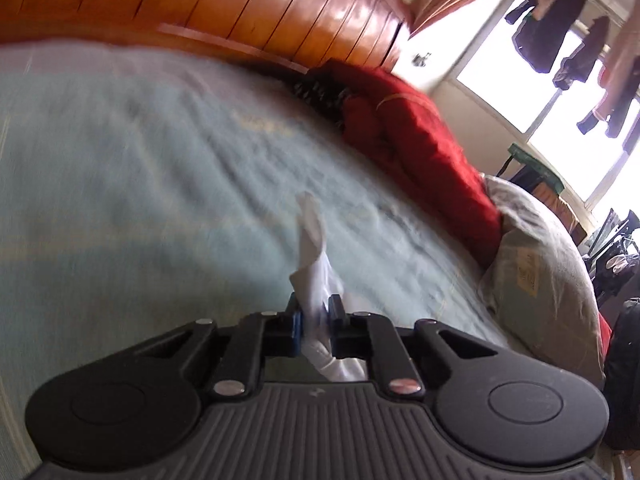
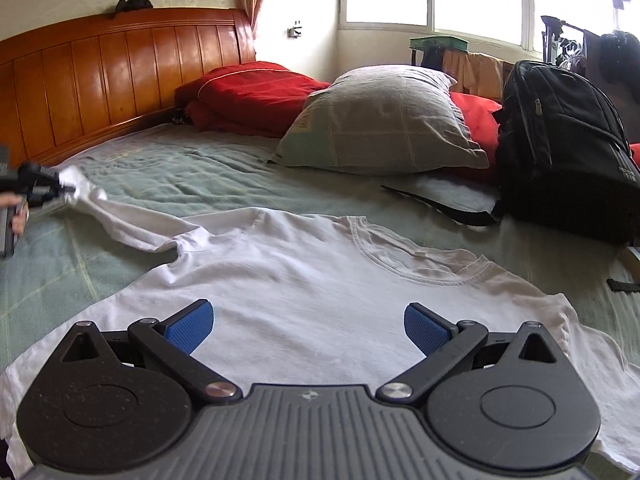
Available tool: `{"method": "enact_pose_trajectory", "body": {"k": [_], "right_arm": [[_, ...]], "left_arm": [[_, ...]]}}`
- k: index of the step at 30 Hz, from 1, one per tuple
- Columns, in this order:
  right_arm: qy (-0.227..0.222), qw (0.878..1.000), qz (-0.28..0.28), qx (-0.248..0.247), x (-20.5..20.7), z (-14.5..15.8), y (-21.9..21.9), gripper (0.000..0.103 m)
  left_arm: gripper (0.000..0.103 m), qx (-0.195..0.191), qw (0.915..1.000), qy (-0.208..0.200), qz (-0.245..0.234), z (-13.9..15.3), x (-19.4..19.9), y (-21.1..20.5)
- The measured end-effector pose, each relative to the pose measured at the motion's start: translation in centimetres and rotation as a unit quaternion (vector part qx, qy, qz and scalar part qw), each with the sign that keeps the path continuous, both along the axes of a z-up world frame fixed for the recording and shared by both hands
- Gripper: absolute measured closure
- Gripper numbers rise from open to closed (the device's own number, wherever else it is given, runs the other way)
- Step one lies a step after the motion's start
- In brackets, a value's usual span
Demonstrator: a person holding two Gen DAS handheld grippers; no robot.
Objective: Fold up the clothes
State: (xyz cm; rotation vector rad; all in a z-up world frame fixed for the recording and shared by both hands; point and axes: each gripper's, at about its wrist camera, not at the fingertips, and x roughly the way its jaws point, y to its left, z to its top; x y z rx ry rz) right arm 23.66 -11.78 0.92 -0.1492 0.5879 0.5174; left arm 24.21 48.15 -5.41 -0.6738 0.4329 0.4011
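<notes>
A white T-shirt (image 2: 304, 280) lies spread flat on the pale green bedspread (image 2: 192, 176), collar toward the pillows. My right gripper (image 2: 308, 326) hovers open just above its chest, blue pads wide apart with nothing between them. My left gripper (image 1: 316, 316) is shut on the shirt's sleeve (image 1: 310, 248), and a twisted white end of it sticks up past the pads. In the right wrist view that left gripper (image 2: 66, 188) shows at the far left, held by a hand, stretching the sleeve (image 2: 132, 220) out sideways above the bed.
A wooden headboard (image 2: 100, 76) stands at the back. Folded red bedding (image 2: 248, 96) and a grey pillow (image 2: 384, 120) lie along the far side. A black backpack (image 2: 564, 148) stands at the right, its strap trailing on the bed. Clothes hang at the window (image 1: 568, 52).
</notes>
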Motion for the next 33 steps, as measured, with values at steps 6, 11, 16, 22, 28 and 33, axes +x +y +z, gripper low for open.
{"method": "enact_pose_trajectory", "body": {"k": [6, 11, 16, 22, 28, 33], "right_arm": [[0.016, 1.0, -0.017, 0.003, 0.4, -0.7, -0.2, 0.0], [0.028, 1.0, -0.012, -0.001, 0.7, -1.2, 0.0, 0.0], [0.028, 1.0, 0.011, 0.001, 1.1, -0.8, 0.3, 0.0], [0.019, 0.997, 0.077, 0.0, 2.4, 0.3, 2.0, 0.015], [0.034, 0.989, 0.137, -0.036, 6.8, 1.3, 8.2, 0.056], [0.053, 0.985, 0.16, -0.035, 10.6, 0.1, 13.9, 0.087]], "left_arm": [[0.097, 0.037, 0.9993, 0.005, 0.003, 2.5, 0.3, 0.7], [0.09, 0.046, 0.9965, 0.058, 0.039, 1.8, -0.6, 1.9], [0.08, 0.111, 0.9856, 0.117, 0.05, 2.2, -1.5, 1.4], [0.043, 0.139, 0.982, 0.118, -0.049, 3.2, -1.2, -2.8], [0.029, 0.164, 0.9634, 0.112, -0.18, 2.4, 1.3, -9.8], [0.03, 0.128, 0.9613, 0.136, -0.203, -0.8, 3.7, -12.3]]}}
